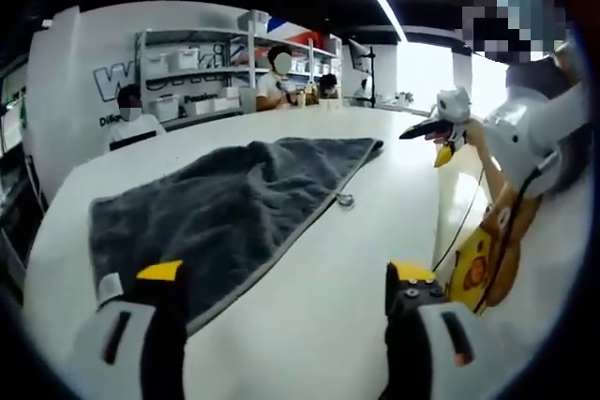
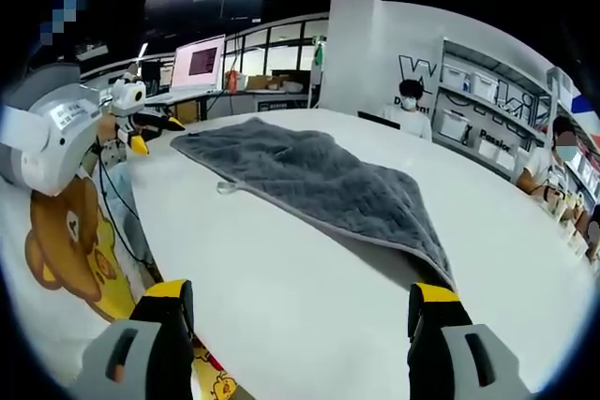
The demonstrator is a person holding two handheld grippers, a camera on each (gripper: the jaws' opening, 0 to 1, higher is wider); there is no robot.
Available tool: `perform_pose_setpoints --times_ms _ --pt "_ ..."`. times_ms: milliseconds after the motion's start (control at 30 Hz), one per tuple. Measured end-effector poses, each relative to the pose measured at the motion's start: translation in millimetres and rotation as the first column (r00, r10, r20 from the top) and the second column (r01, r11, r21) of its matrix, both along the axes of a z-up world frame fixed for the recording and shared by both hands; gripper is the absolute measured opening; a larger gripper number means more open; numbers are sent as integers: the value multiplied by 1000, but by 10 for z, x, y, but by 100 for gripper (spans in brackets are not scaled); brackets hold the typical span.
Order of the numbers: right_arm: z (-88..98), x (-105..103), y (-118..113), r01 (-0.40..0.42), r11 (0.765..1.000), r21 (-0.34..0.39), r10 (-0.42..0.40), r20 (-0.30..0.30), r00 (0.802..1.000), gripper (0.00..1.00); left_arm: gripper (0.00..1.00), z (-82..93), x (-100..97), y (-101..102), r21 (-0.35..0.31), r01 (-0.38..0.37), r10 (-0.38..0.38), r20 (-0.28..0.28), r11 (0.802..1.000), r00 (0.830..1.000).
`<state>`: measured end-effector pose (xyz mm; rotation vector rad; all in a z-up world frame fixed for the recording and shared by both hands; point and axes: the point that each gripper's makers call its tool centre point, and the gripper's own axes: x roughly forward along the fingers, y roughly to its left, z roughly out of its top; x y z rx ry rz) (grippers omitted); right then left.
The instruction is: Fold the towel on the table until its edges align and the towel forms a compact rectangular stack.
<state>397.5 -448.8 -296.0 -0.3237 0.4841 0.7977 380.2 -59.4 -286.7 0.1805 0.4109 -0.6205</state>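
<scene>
while both jaw pairs stand wide and empty, left gripper (image 1: 286,278) and right gripper (image 2: 300,297) hover over towel (image 1: 225,208) corners, apparently positioned for pinching.

Opposite-end views over one shared towel (image 1: 225,208)

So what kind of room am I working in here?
Likely a shared lab or office workspace: a grey towel lies on a large white table, metal shelving with storage bins lines the wall, and a computer monitor stands at a desk.
</scene>
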Motion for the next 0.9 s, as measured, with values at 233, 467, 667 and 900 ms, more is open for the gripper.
perform_pose_setpoints --times_ms 233,467,667,900 --pt "-6 7 15 -7 1000 0 7 -4 1000 99 97 50 0 -64 -17 5 -4 15 1000 1000" --pt "-13 9 23 -16 1000 -3 16 -9 1000 99 98 17 -6 -88 -14 7 -7 2 1000 1000" --pt "-19 18 32 -22 1000 -3 22 -12 1000 99 99 8 -1 -86 -16 -1 1 -4 1000 1000" --pt "-35 31 47 -28 1000 -3 28 -18 999 99 99 15 -19 -100 -14 -6 6 -7 1000 1000"
